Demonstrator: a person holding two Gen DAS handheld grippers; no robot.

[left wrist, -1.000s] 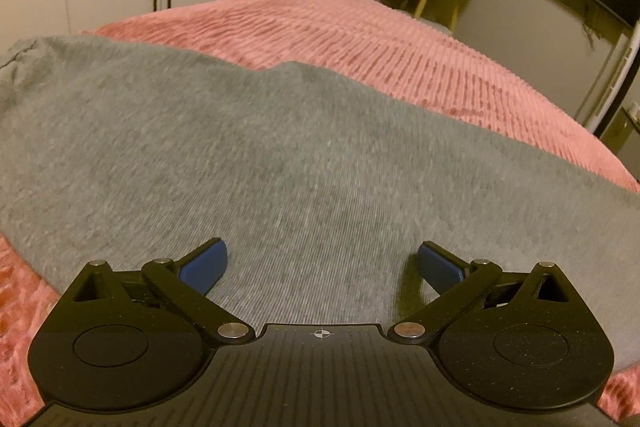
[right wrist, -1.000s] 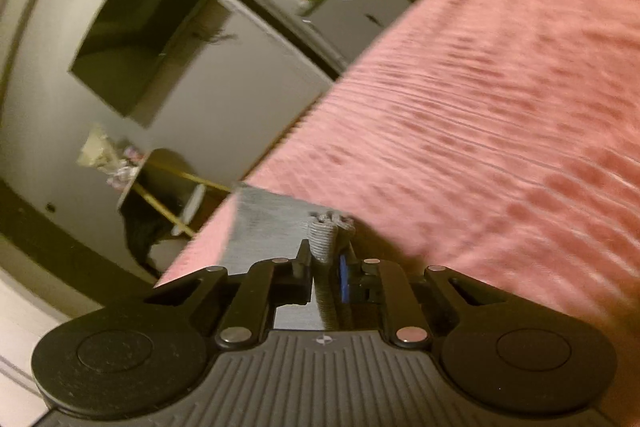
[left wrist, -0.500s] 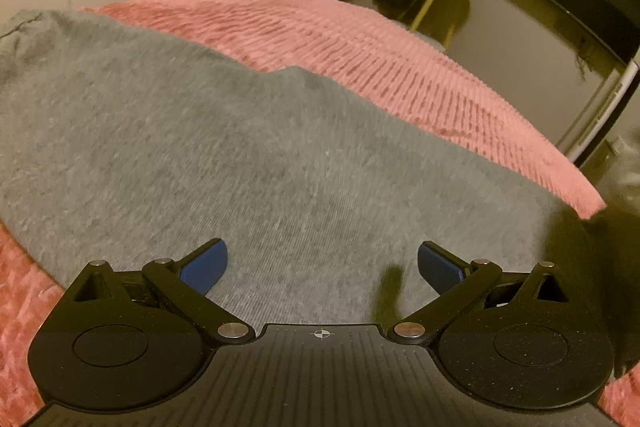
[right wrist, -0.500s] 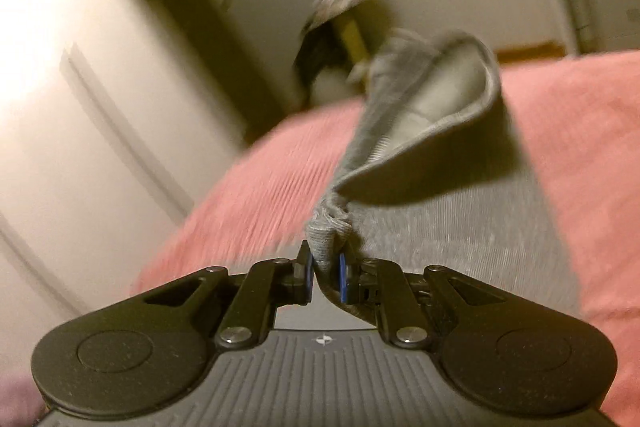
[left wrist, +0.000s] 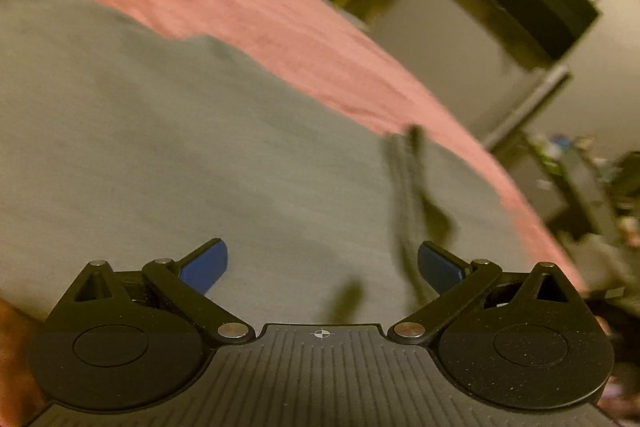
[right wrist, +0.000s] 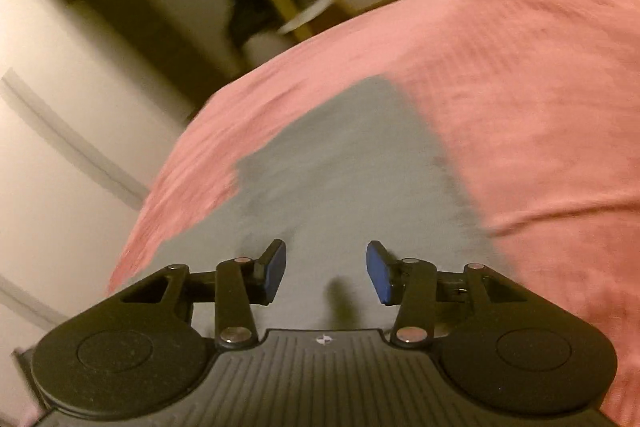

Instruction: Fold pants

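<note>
Left gripper (left wrist: 322,263): fingers spread wide, nothing between them, held low over the grey pants (left wrist: 180,147). The cloth lies flat ahead of and under the fingers on the pink blanket (left wrist: 280,23); a dark crease runs ahead of the right finger.

Right gripper (right wrist: 326,273): fingers partly spread, holding nothing. Pants (right wrist: 352,179) stretch forward from the fingertips, blanket (right wrist: 540,87) on both sides. Both views blurred.
</note>
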